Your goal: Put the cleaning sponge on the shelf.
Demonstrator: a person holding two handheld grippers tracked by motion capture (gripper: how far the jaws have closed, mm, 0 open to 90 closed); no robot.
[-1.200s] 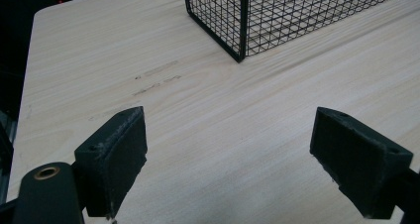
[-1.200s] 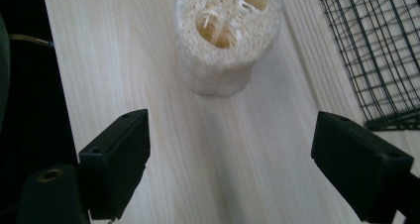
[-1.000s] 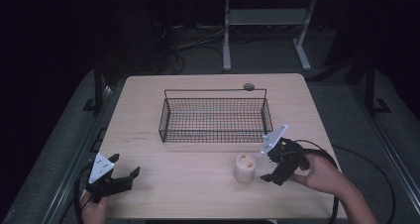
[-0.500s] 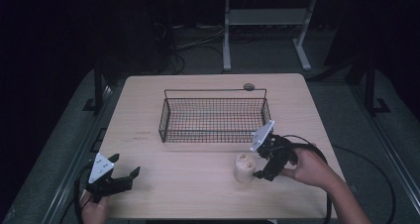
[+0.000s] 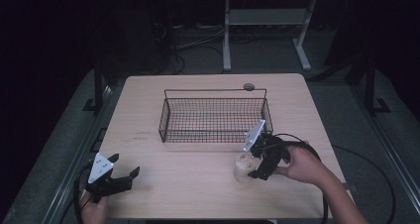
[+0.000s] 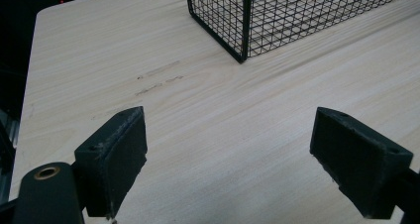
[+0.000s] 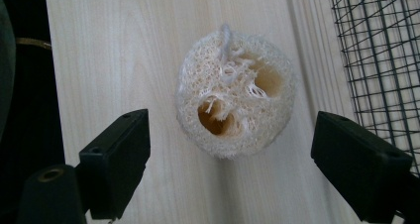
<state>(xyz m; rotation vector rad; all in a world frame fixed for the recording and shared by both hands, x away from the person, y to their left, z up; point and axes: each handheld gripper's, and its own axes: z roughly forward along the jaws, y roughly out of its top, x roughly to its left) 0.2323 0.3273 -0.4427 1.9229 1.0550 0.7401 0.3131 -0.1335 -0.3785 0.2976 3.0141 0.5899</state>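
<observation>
The left claw [image 5: 121, 177] rests spread wide at the desk's [image 5: 198, 189] near left corner, gripping nothing. The right claw [image 7: 230, 177] hangs spread over the upright loofah piece [image 7: 234, 116], its jaws on either side without touching. Just beyond stands the wire basket [image 5: 213, 116].

1. A black wire basket [image 5: 214, 116] sits at mid-frame on the table [image 5: 148, 105], nothing inside it.
2. A small grey disc [image 5: 248, 86] lies just above the basket's upper right corner.
3. A white stand [image 5: 262, 30] and loose cables [image 5: 188, 48] occupy the dark floor, top of frame.
</observation>
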